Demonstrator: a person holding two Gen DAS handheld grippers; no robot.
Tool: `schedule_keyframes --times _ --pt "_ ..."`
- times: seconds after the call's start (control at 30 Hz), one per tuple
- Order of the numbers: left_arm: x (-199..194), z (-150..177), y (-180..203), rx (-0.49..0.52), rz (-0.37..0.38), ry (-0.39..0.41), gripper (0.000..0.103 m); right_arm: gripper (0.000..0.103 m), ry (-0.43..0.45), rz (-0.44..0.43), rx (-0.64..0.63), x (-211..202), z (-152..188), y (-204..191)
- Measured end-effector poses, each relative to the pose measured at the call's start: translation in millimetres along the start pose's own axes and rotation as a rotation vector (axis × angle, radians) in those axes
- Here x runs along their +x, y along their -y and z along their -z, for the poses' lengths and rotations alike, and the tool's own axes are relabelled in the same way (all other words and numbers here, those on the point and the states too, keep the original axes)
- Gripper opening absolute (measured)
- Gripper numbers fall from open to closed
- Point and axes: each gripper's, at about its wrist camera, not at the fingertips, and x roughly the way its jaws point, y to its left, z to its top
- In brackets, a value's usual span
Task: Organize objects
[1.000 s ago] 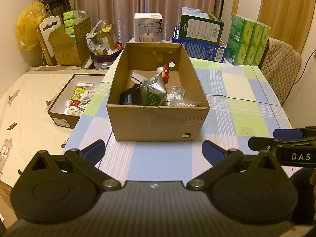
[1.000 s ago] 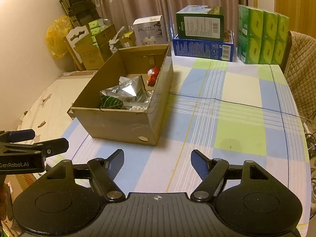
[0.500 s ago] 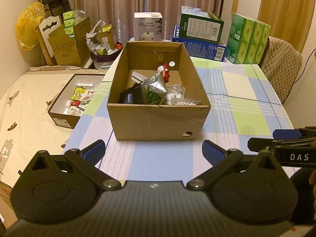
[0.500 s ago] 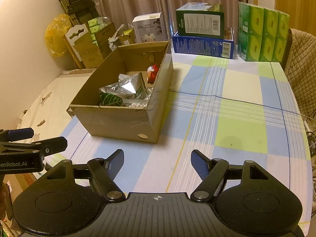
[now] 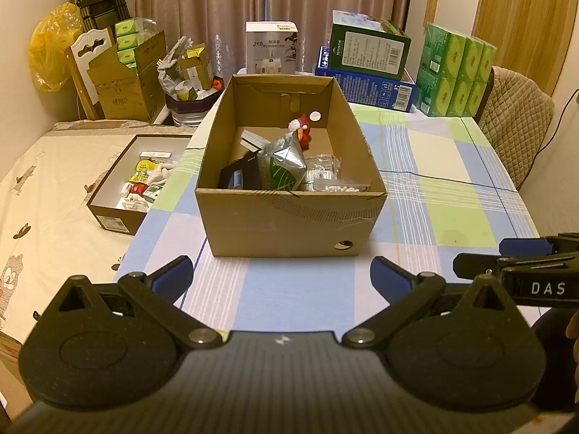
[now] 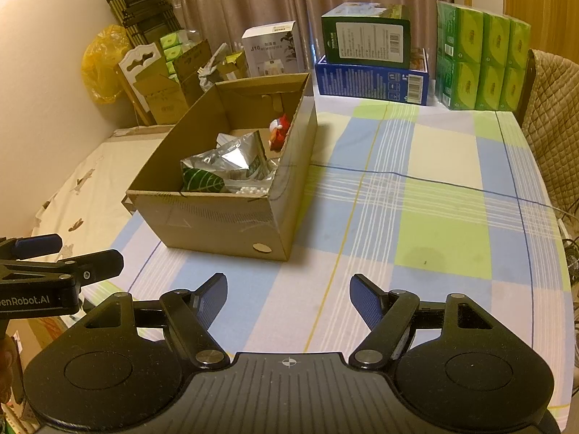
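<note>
An open cardboard box [image 5: 289, 220] stands on the checked tablecloth, also in the right wrist view [image 6: 217, 224]. Inside lie a silver foil bag with a green leaf [image 5: 284, 166], a black item [image 5: 237, 177], a clear bag of white pieces [image 5: 340, 186], a white block [image 5: 253, 141] and a red and white figure [image 5: 304, 130]. My left gripper [image 5: 280, 276] is open and empty in front of the box. My right gripper [image 6: 287, 296] is open and empty, right of the box's near corner.
A shallow dark box [image 5: 137, 177] of small packets sits on the bed to the left. Boxed goods [image 5: 365, 58] and green tissue packs [image 5: 456, 72] line the table's far edge. A padded chair [image 5: 514, 119] stands at right. Cartons [image 5: 123, 79] stand at back left.
Both grippers have drifted slightly forward and up; the box looks a little lower in view. Nothing was grasped or released.
</note>
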Motion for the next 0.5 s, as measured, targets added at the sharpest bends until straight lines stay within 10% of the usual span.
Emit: schedule_keyframes --times 0.5 --pt "2.7 1.1 0.7 0.002 -0.002 -0.001 0.103 0.072 0.003 -0.006 0.003 0.1 -0.1 0.1"
